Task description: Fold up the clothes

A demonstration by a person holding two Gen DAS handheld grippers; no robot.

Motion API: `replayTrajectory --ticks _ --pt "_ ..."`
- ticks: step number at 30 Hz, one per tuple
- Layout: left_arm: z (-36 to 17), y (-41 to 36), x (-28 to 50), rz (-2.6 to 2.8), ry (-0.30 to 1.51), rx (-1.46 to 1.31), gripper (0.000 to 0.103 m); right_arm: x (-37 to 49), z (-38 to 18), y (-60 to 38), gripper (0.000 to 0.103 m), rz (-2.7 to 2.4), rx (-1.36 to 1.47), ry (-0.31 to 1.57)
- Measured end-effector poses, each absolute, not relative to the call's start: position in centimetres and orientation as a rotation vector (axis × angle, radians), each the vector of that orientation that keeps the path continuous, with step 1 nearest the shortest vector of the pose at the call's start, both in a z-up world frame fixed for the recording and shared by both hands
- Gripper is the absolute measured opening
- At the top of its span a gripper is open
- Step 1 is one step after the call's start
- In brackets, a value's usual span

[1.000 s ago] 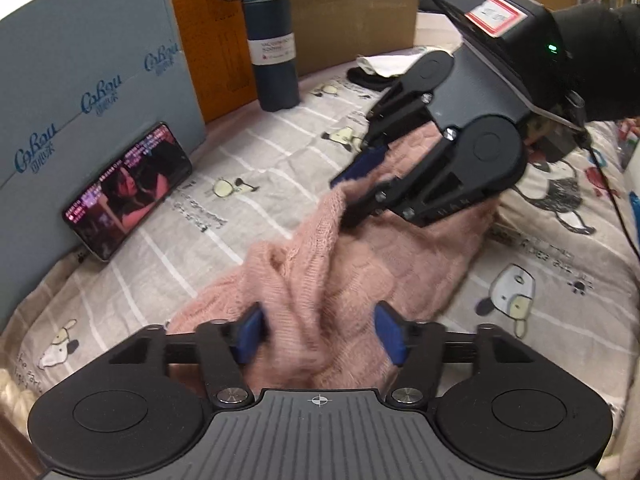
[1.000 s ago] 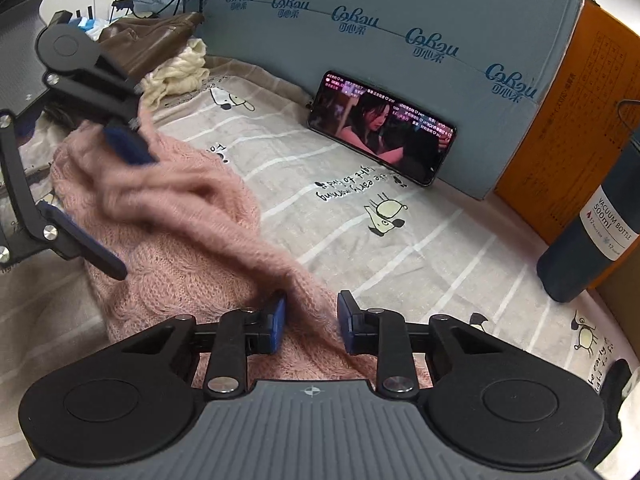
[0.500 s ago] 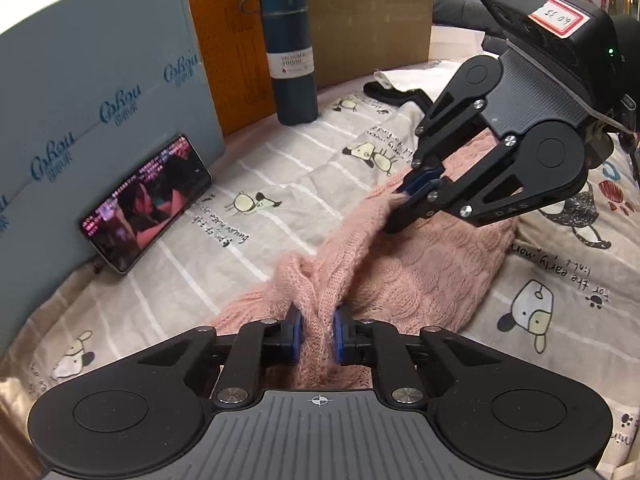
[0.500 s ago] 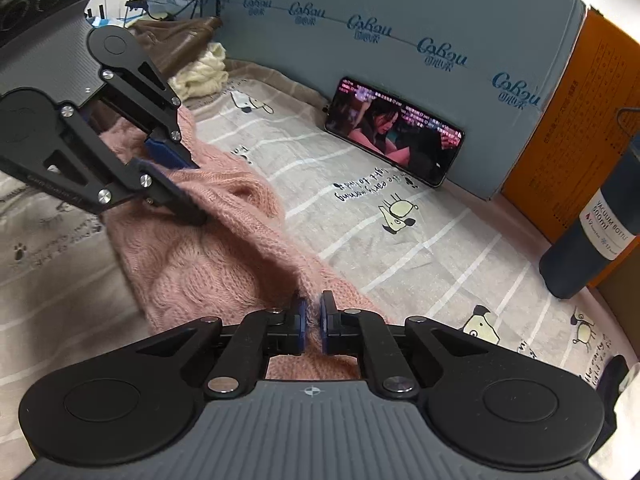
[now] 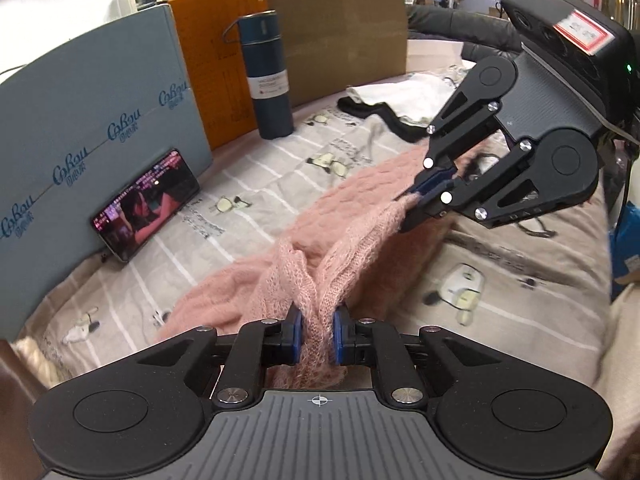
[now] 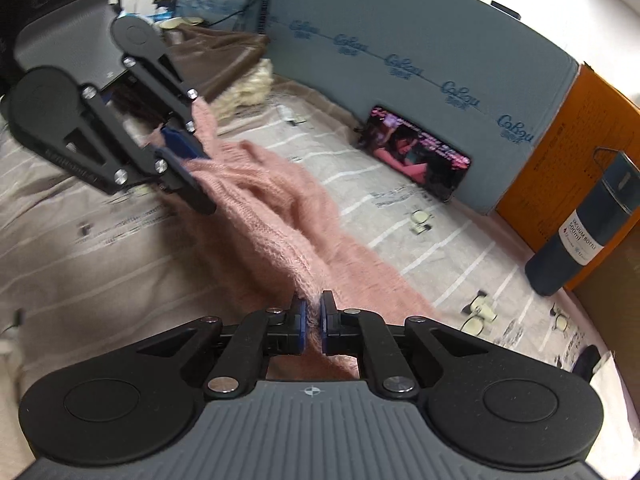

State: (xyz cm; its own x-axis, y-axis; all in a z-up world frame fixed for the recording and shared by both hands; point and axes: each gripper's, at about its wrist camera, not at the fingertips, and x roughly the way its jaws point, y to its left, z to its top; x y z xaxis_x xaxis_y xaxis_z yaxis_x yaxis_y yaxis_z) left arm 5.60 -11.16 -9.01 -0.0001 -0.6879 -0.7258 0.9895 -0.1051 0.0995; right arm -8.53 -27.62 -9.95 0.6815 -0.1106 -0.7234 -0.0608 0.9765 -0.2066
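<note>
A pink knitted sweater [image 5: 344,208] lies on the cartoon-print sheet [image 5: 280,168] and is stretched between both grippers. My left gripper [image 5: 316,332] is shut on one edge of the sweater, near the camera. My right gripper [image 5: 430,190] shows in the left wrist view at upper right, shut on the other edge. In the right wrist view my right gripper [image 6: 313,320] pinches the sweater [image 6: 280,216], and the left gripper [image 6: 182,148] holds it at upper left. The held edge is lifted off the sheet.
A phone [image 5: 146,204] with a video leans on a blue-grey box [image 5: 80,128]. A dark blue vacuum bottle [image 5: 266,76] stands by an orange box [image 5: 212,60]. White and black clothes [image 5: 396,100] lie at the back. A brown garment [image 6: 216,52] lies beyond.
Both grippers closed on the sweater edge, the left from wide open. They then lifted it and moved apart, pulling the fabric taut.
</note>
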Motion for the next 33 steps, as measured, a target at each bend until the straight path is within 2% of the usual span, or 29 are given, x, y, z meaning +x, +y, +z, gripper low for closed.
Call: replayTrajectory --ticks 8,19,20,22,23,24,27,29,33 --pt "-9.3 -8.2 3.8 -1.531 0.593 0.780 0.014 -11.5 -10.2 -24.5 0.006 0.041 -0.127 0.862" --pt "-12.4 -6.1 2.3 -1.546 0.788 0.860 0.015 -12.1 -12.7 -23.6 0.006 0.117 0.039 0.958" --pt "-12.8 -6.1 2.3 -1.540 0.812 0.874 0.019 -12.1 -13.0 -23.3 0.006 0.112 0.032 0.969" --pt "-13.0 -6.0 2.2 -1.527 0.826 0.930 0.020 -12.3 -13.3 -23.4 0.008 0.105 0.045 0.987" --pt "-13.0 -5.9 2.2 -1.520 0.827 0.963 0.025 -12.5 -13.3 -23.6 0.008 0.102 0.056 0.994" --pt "-12.8 -5.7 2.4 -1.517 0.831 0.976 0.027 -12.9 -13.1 -23.9 0.014 0.097 0.072 0.984" --pt "-10.8 -5.1 4.3 -1.525 0.854 0.924 0.042 -14.3 -11.7 -26.2 0.043 0.030 0.152 0.925" --pt "-9.2 -4.8 6.2 -1.512 0.839 0.817 0.058 -15.5 -10.8 -28.2 0.044 -0.050 0.206 0.880" --pt "-8.1 -5.6 10.9 -1.361 0.792 0.540 0.063 -18.5 -10.0 -34.6 0.047 -0.403 0.301 0.761"
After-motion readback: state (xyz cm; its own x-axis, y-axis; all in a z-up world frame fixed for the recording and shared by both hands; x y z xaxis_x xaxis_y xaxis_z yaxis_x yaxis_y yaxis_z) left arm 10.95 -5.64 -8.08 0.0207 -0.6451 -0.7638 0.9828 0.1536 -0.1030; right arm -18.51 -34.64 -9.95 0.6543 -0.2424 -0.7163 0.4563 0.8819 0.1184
